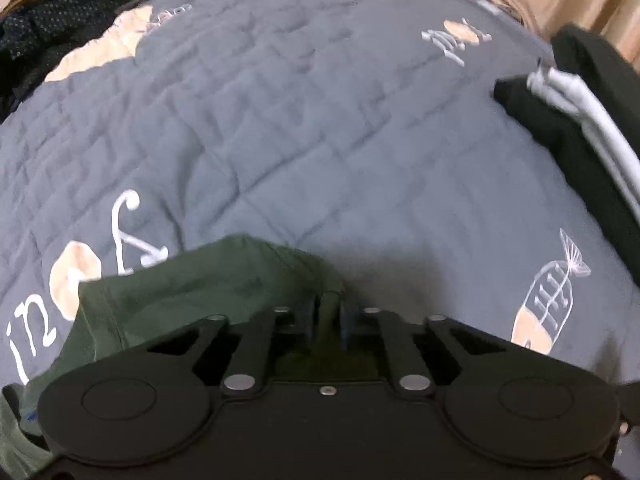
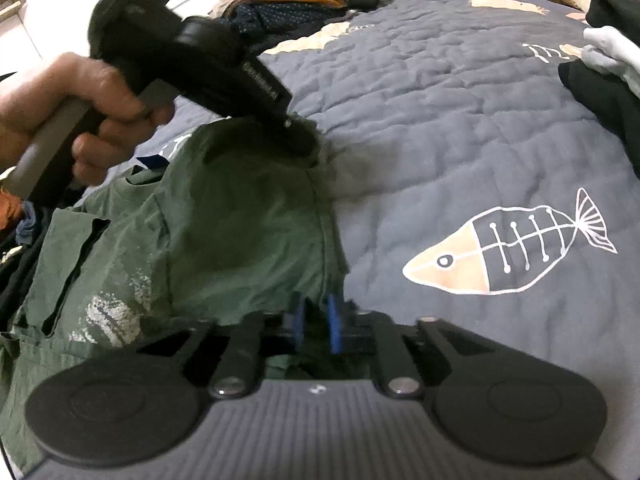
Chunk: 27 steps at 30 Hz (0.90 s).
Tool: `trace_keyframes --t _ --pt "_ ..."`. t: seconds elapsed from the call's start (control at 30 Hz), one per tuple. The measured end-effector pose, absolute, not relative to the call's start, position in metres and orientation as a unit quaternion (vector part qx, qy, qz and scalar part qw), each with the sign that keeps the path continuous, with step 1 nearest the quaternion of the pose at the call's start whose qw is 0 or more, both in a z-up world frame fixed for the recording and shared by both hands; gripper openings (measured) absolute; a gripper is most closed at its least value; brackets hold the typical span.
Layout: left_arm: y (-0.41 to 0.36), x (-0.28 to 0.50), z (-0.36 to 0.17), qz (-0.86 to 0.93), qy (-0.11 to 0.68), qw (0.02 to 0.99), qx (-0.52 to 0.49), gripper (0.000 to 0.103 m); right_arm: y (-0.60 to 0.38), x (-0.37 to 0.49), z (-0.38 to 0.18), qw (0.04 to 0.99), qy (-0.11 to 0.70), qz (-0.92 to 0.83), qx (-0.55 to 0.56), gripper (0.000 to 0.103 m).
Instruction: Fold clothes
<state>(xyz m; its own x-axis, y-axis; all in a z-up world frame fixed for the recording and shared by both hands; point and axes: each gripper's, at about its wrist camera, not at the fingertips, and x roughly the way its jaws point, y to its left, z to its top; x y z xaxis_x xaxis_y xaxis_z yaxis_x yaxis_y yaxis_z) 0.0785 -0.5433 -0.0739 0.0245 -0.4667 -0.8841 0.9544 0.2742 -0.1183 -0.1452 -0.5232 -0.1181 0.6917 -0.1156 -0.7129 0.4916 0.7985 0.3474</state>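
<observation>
- Left wrist view: the left hand-held gripper (image 1: 327, 314) has its two fingers drawn close together, clamped on a fold of the green shirt (image 1: 192, 280).
- The green shirt bunches up just ahead of the fingers and spreads away to the gripper's left, lying on the grey quilt (image 1: 280, 120) that covers the bed.
- Ahead and to the right of this gripper, well apart from it, a dark garment (image 1: 560, 132) lies at the quilt's edge with a pale strip (image 1: 592, 120) across it.
- Far ahead to the left sits a pile of dark clothes (image 1: 52, 28) with an orange trim.
- Right wrist view: the right hand-held gripper (image 2: 317, 326), with blue pads (image 2: 333, 328), is closed on the near edge of the green shirt (image 2: 240, 216).
- The shirt lies ahead and to the left of this gripper, partly flat on the quilt (image 2: 440, 120), with a faded white print (image 2: 108, 316) on its left part.
- Beyond the shirt, the left hand-held gripper (image 2: 304, 140) comes down onto the shirt's far edge, held by a hand (image 2: 80, 108) on its handle.
- To the right of the right gripper, a fish drawing (image 2: 508, 256) shows on the quilt.
- Far ahead, clothes (image 2: 288, 8) are heaped at the quilt's far side.
</observation>
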Motion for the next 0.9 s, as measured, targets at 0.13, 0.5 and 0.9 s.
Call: trace_keyframes --t 0.13,0.5,0.9 --pt "-0.539 0.098 -0.061 -0.550 0.449 0.684 0.167 0.008 -0.530 -0.158 -0.103 0.893 0.315 -0.190 0.260 0.002" --pt "-0.492 0.099 -0.064 -0.536 0.472 0.692 0.104 0.038 -0.540 -0.160 -0.114 0.881 0.365 -0.172 0.246 0.003" --pt "-0.364 0.047 -0.062 -0.574 0.479 0.661 0.063 0.040 -0.551 -0.171 -0.098 0.881 0.322 -0.178 0.297 0.006"
